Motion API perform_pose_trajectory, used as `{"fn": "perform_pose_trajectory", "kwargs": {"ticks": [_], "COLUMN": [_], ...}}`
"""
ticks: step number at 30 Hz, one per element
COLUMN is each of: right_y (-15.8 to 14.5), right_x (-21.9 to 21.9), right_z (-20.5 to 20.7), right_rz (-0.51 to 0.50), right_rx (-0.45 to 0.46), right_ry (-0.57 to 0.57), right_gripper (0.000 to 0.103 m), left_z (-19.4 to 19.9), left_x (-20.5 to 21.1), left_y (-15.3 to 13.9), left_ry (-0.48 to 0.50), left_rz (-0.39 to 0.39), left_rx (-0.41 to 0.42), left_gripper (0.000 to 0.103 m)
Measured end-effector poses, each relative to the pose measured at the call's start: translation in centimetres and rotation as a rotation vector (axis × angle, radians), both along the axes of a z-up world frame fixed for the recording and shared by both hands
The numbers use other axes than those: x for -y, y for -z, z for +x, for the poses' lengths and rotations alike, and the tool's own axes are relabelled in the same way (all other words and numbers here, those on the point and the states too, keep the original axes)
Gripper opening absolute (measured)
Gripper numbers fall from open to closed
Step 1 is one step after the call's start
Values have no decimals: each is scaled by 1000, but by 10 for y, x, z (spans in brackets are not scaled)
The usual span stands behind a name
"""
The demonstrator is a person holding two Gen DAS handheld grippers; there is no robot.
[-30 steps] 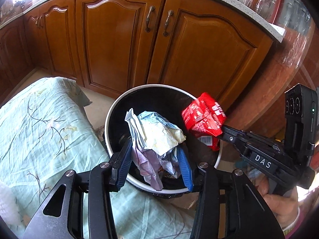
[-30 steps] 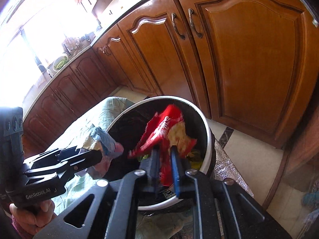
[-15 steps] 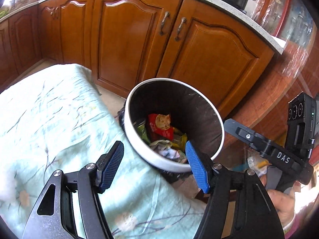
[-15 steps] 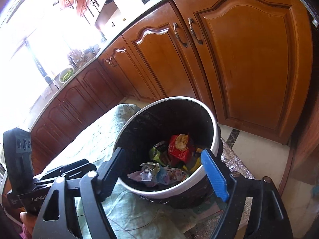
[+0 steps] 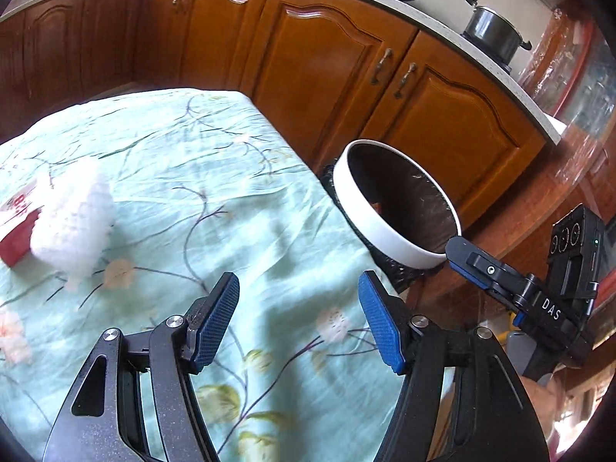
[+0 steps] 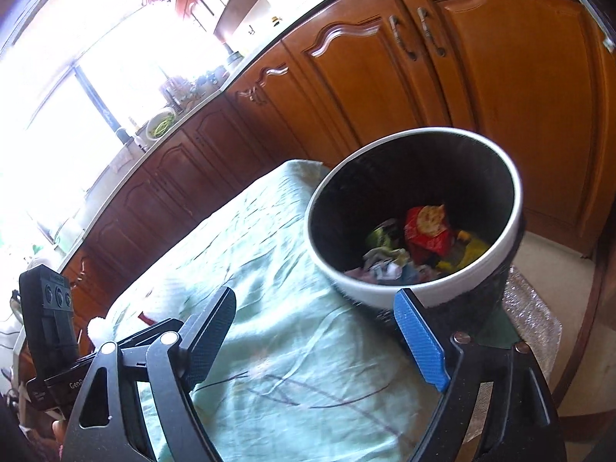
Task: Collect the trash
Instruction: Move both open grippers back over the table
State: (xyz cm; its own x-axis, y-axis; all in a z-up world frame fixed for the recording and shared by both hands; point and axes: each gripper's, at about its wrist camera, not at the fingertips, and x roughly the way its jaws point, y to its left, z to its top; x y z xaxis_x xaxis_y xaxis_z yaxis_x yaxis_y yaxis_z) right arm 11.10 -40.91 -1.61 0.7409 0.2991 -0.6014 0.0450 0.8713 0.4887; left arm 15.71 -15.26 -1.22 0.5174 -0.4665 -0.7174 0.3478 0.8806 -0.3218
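A white-rimmed black trash bin [image 5: 385, 236] stands off the table's right edge. In the right wrist view the bin [image 6: 385, 292] holds a red wrapper [image 6: 425, 229] and crumpled papers. My left gripper [image 5: 298, 281] is open over the green floral tablecloth [image 5: 231, 177], with nothing between its blue pads. A white crumpled tissue [image 5: 73, 227] and a red packet [image 5: 15, 231] lie on the cloth to its far left. My right gripper [image 6: 315, 296] hovers at the bin's near side; its jaws are opening and hold nothing.
Brown wooden cabinets [image 5: 327, 61] run behind the table and bin. A dark pot [image 5: 492, 34] sits on the counter. Shiny foil [image 6: 531, 319] lies on the floor beside the bin. The right gripper's fingers [image 5: 473, 260] show just right of the bin.
Both grippers let go of their wrappers, which now lie in the bin. Both opened and drew back from it; the left one swung left over the tablecloth.
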Motion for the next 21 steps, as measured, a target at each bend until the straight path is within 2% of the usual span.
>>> {"fn": "perform_pose_trajectory", "kwargs": {"ticks": [4,8,21], "right_y": [0,5,9], "right_x": [-23,-45,-120], "right_z": [-1,-4,10], "right_rz": [1,35,54], "right_rx": [1,-8,-43], "right_ry": [-38,-70,-230], "right_gripper": [86,92,92], "left_z": [-9,-17,-23], "left_x": [-31,-62,-144], "left_y": [3,5,10], "left_ry": [-44,-93,-208], "left_rz": [-5,2,21], "left_rx": [-4,-1,-3], "left_gripper": [65,65,65]}}
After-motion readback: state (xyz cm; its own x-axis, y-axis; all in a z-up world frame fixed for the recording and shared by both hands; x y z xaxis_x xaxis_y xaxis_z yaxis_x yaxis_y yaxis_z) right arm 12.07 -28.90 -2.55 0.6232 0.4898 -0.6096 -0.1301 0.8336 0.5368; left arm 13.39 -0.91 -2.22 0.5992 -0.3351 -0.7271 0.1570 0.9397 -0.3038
